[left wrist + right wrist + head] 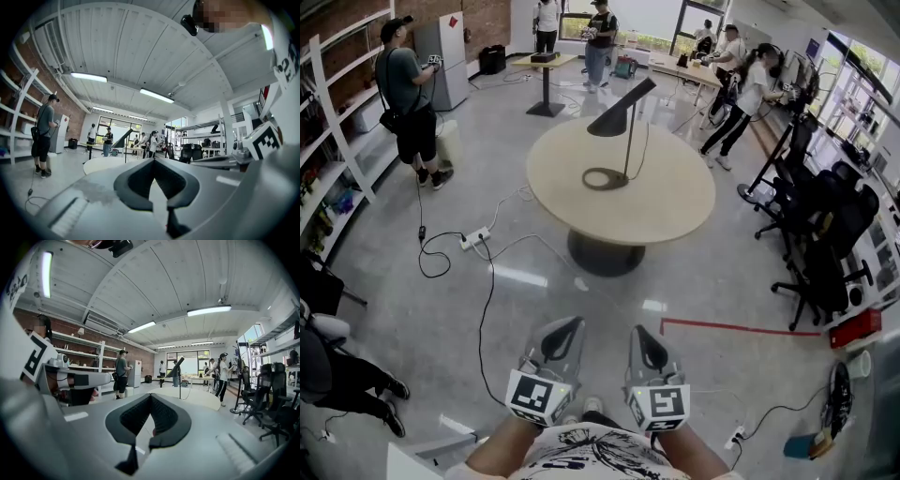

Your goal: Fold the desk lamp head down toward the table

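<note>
So the desk lamp (623, 122) sits roughly mid-table on the round table (675, 211), its ring base a touch toward the left edge. The stem is upright and the dark cone head slants up over the far edge. Both tongs are well apart from it, tucked in near the person's body. The left gripper (570, 323) has its tips together with nothing in them, and it's the same for the right gripper (640, 331).

Glossy grey floor (384, 281), brick wall (492, 23) (shelves (337, 103) alongside), ceiling strip lights (154, 95).
</note>
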Motion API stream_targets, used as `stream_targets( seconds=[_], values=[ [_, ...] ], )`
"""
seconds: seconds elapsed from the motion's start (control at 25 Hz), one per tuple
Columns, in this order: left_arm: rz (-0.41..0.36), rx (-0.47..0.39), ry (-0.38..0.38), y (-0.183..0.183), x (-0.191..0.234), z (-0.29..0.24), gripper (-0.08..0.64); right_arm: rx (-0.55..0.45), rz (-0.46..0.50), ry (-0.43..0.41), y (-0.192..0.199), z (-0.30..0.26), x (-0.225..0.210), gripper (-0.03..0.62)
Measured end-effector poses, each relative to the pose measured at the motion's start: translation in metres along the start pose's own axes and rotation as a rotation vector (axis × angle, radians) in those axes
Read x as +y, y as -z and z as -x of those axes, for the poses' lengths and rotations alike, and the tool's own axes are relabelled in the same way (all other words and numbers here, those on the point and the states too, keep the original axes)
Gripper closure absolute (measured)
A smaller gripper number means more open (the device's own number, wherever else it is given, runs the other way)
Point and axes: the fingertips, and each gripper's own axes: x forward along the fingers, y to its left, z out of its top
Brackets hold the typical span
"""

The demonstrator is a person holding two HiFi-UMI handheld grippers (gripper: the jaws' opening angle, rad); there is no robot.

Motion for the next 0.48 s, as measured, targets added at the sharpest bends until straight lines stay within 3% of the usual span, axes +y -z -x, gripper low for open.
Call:
stream_targets(
  seconds=[0.08, 0.48],
  values=[
    [-0.044, -0.001, -0.005, 0.0006, -0.0002, 0.0001, 0.558, 0.002, 0.005, -0.001, 0.0008, -0.0007, 0.0, 0.584],
    [-0.009, -0.003, -0.005, 0.0027, -0.0017, -0.0033, 0.558, -0.017, 0.024, -0.007, -0.0028, -0.0016, -0.0017, 0.584]
  ],
)
